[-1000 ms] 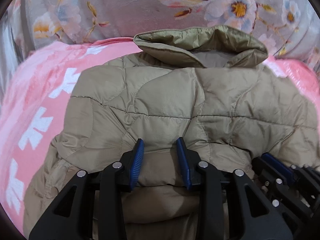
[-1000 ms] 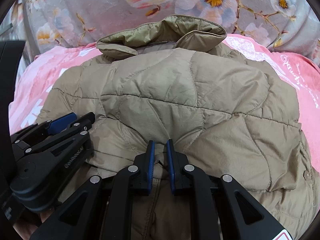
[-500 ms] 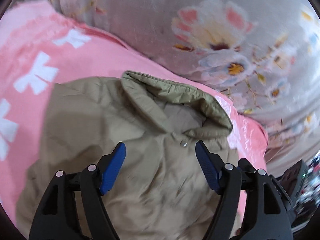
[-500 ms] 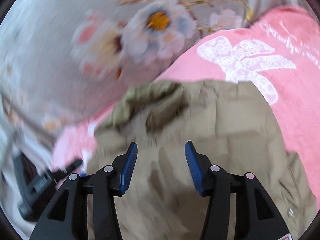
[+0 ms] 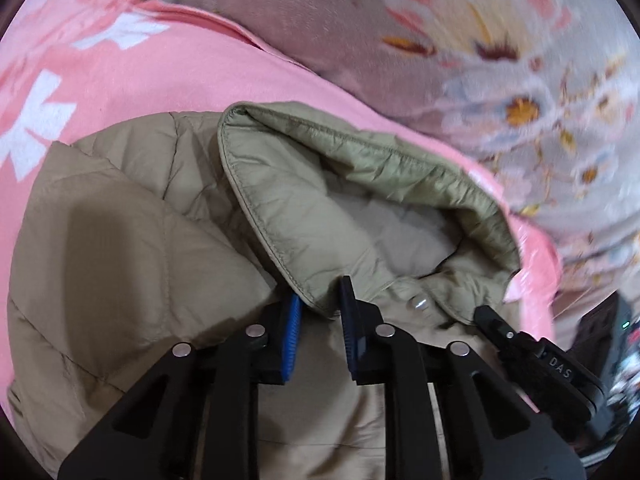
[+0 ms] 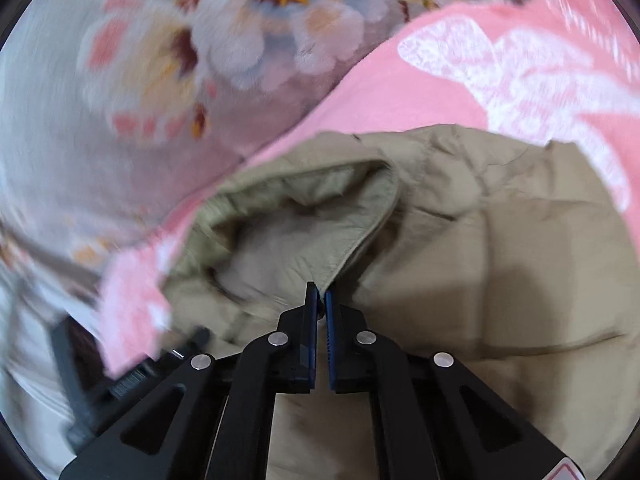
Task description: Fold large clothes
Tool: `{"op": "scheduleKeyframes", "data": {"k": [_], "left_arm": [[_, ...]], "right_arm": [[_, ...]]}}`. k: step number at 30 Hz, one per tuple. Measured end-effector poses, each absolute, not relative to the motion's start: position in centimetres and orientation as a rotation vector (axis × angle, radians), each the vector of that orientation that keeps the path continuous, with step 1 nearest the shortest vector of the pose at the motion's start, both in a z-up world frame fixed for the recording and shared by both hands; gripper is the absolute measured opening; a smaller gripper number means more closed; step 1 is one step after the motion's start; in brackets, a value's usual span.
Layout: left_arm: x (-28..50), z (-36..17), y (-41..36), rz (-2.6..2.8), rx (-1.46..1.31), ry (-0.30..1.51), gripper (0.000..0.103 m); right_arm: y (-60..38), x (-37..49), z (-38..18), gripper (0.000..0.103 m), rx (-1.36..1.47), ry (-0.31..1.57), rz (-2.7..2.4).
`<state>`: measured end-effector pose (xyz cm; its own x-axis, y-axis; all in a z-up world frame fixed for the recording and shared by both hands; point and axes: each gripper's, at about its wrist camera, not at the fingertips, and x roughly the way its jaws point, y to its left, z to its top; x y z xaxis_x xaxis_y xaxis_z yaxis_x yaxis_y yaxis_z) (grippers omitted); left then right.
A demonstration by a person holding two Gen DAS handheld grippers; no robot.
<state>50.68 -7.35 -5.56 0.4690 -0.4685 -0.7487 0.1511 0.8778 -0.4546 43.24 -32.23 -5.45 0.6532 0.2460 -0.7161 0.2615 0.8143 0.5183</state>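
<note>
A khaki quilted jacket (image 5: pixel 140 240) lies on the bed with its collar (image 5: pixel 320 184) standing up at the far end. My left gripper (image 5: pixel 320 312) has one corner of the collar between its blue pads, and its jaws are closing on it. The right gripper's black finger (image 5: pixel 486 316) shows at the collar's other end. In the right wrist view the jacket (image 6: pixel 500 260) fills the right half. My right gripper (image 6: pixel 320 296) is shut on the tip of the collar (image 6: pixel 320 220). The left gripper (image 6: pixel 196 336) is a dark blur at lower left.
A pink blanket with white bow prints (image 5: pixel 120 64) lies under the jacket and reaches the right wrist view's upper right (image 6: pixel 440 92). A grey floral cover (image 5: pixel 480 60) rises behind it. A metal snap (image 5: pixel 420 302) sits just below the collar.
Both grippers let go of the jacket's near fold, opened, moved forward to the collar and closed on its two ends. Both wrists rolled.
</note>
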Motion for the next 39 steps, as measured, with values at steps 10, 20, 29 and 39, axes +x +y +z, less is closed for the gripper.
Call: {"op": "scheduleKeyframes", "data": {"k": [10, 20, 29, 39], "left_arm": [[49.0, -7.4, -8.1, -0.376, -0.2, 0.906, 0.018], [48.6, -7.6, -9.1, -0.332, -0.123, 0.885, 0.018], [48.6, -7.4, -10.5, -0.279, -0.035, 0.874, 0.018], [47.1, -1.5, -3.7, -0.277, -0.086, 0.871, 0.022]], "right_arm": [[-30.0, 43.0, -7.8, 0.0, 0.418, 0.85, -0.076], [-29.3, 43.0, -8.3, 0.0, 0.373, 0.841, -0.101], [-29.6, 43.4, -8.6, 0.0, 0.382, 0.848, -0.088], [-32.4, 38.1, -2.6, 0.006, 0.333, 0.827, -0.092]]}}
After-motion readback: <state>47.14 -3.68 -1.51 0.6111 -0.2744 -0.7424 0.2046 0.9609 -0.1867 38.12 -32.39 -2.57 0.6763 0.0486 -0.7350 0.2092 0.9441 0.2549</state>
